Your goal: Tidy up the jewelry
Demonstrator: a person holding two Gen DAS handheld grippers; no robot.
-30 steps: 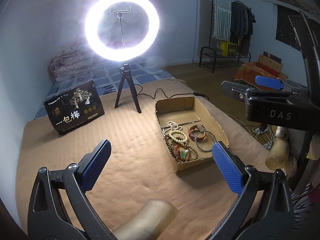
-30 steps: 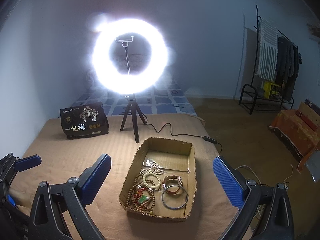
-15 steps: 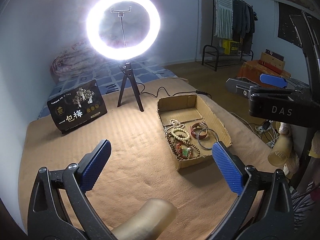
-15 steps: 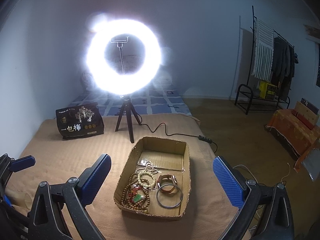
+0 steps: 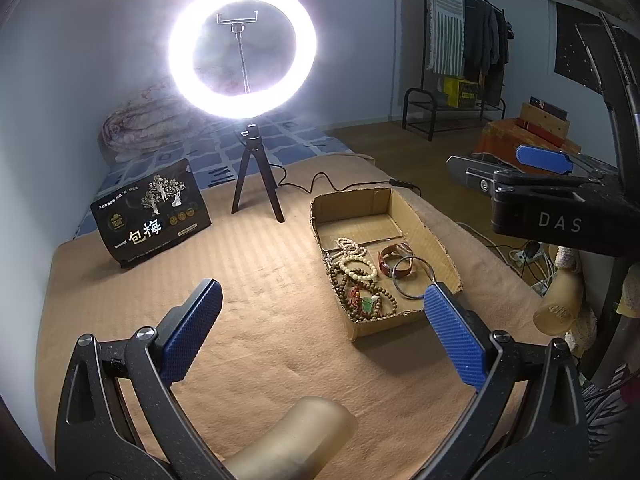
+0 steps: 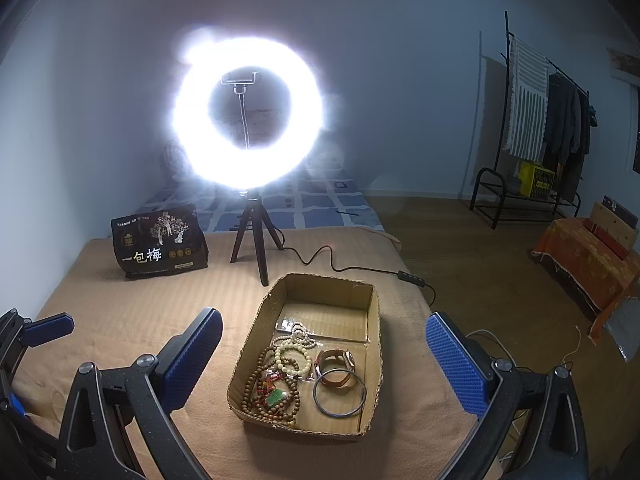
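Brown corrugated cardboard forms the shallow open tray (image 6: pixel 374 320) on the tan ribbed blanket (image 6: pixel 160 304), near the blanket's right edge. In its near half lie a cream bead bracelet (image 6: pixel 292 360), dark wooden bead strands (image 6: pixel 260 392) and a thin silver bangle (image 6: pixel 339 394). The left gripper (image 5: pixel 322 330) is spread wide, holding nothing, over bare blanket left of the tray. The right gripper (image 6: pixel 324 356), equally wide and unloaded, hangs above the tray.
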